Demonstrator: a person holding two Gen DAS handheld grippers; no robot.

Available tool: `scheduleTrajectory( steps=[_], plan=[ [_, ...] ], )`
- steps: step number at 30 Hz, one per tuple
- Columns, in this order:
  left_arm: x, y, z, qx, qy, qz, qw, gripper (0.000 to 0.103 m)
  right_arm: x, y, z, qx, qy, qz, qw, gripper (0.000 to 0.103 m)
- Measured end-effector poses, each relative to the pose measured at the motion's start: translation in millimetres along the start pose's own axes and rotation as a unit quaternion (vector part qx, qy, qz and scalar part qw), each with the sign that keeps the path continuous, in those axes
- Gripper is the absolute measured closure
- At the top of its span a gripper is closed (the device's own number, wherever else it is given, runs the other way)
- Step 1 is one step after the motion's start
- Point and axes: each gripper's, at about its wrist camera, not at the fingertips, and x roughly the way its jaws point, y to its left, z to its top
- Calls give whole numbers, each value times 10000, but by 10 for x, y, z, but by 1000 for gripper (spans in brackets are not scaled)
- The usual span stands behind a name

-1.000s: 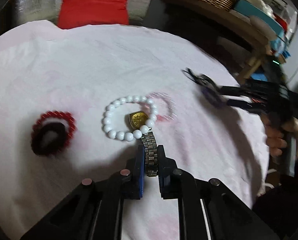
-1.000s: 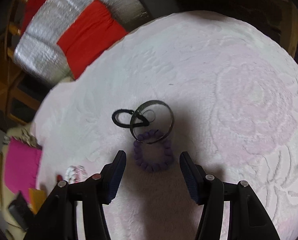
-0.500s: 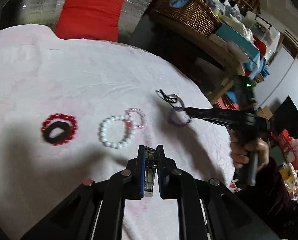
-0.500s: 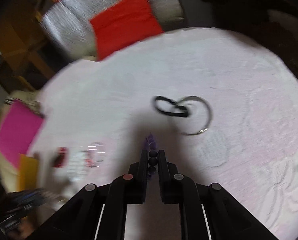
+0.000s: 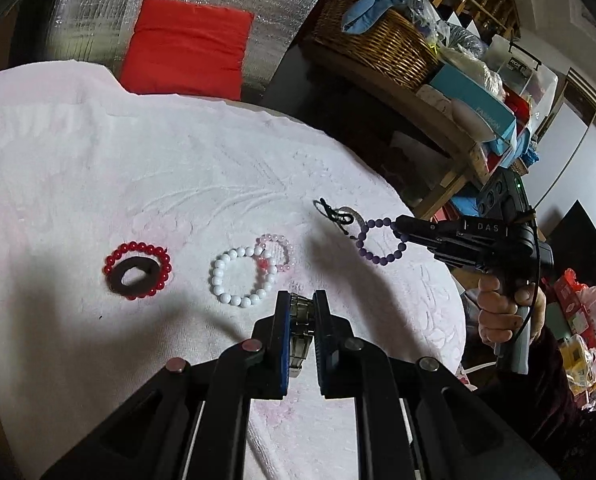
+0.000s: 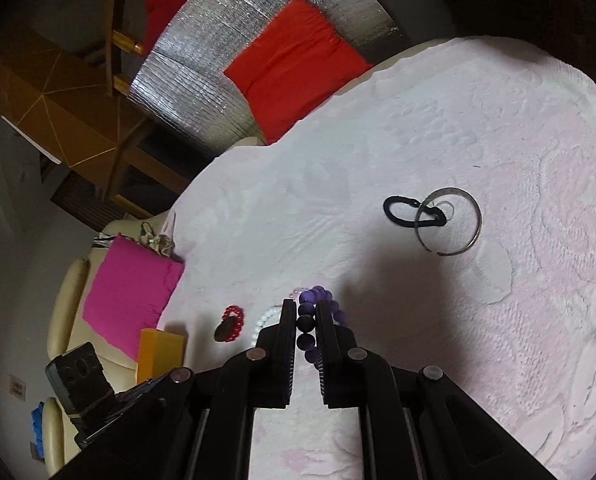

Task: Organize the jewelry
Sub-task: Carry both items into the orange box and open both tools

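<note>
My left gripper (image 5: 301,304) is shut on a metal-band watch (image 5: 300,322), held above the white cloth (image 5: 178,184). My right gripper (image 6: 306,320) is shut on a purple bead bracelet (image 6: 318,300) and holds it in the air; it also shows in the left wrist view (image 5: 378,242). On the cloth lie a white bead bracelet (image 5: 242,276), a pink bead bracelet (image 5: 276,250), and a red bead bracelet (image 5: 138,270) around a dark hair tie. A black hair tie (image 6: 412,212) overlaps a silver bangle (image 6: 450,220).
A red cushion (image 5: 186,46) and silver foil sheet lie past the cloth's far edge. A wicker basket (image 5: 374,40) and boxes fill a shelf at the right. A magenta cloth (image 6: 130,296) and an orange box (image 6: 160,350) sit left of the table.
My left gripper lifted the watch away from the white bracelet. My right gripper closed on the purple bracelet and raised it off the cloth, away from the bangle and black tie.
</note>
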Motion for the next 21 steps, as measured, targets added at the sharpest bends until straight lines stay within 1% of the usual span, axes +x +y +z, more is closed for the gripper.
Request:
scheduleTrajectory(
  steps=[1, 6, 10, 14, 18, 21],
  plan=[
    [-20, -5, 3, -8, -24, 1, 10000, 92, -43, -25, -5, -10, 12, 28, 10000, 92],
    [-159, -42, 23, -62, -203, 55, 9998, 92, -1, 138, -92, -161, 103, 197, 9996, 93],
    [-327, -104, 17, -46, -392, 220, 9990, 92, 83, 335, -171, -306, 167, 365, 9987, 92],
    [-592, -150, -32, -45, -688, 702, 9952, 92, 171, 562, -226, -428, 211, 579, 9972, 92],
    [-1025, -139, -165, -139, -990, 1319, 9862, 92, 317, 864, -318, -650, 330, 832, 9939, 92],
    [-1354, -122, -258, -224, -1146, 1679, 9789, 92, 478, 1131, -421, -771, 469, 1086, 9900, 92]
  ],
)
